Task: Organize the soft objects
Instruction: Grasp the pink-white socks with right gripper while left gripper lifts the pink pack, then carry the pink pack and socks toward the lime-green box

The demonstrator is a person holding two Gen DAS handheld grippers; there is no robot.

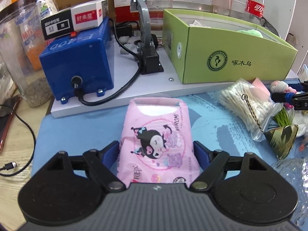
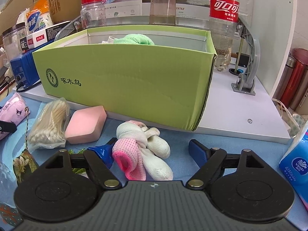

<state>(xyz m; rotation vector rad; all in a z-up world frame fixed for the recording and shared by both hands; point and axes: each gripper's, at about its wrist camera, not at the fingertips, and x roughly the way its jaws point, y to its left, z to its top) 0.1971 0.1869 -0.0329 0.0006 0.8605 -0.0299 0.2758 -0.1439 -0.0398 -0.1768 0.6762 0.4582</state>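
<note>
A pink Kuromi tissue pack (image 1: 154, 134) lies on the blue mat (image 1: 77, 130), between the fingers of my left gripper (image 1: 156, 151). The jaws stand open, the blue pads just at the pack's sides. In the right wrist view a knotted pink-and-white sock bundle (image 2: 138, 146) lies on the mat between the fingers of my right gripper (image 2: 154, 152). That gripper is open: its left pad touches the bundle and its right pad is well clear. Behind stands the green box (image 2: 134, 77) with a green cloth (image 2: 134, 39) inside.
A bag of cotton swabs (image 2: 50, 119) and a pink sponge (image 2: 85, 125) lie in front of the box. A blue Vinda tissue pack (image 2: 296, 163) is at the right. A blue machine (image 1: 77, 63) with a cable, jars and a cola bottle (image 2: 224, 19) stand behind.
</note>
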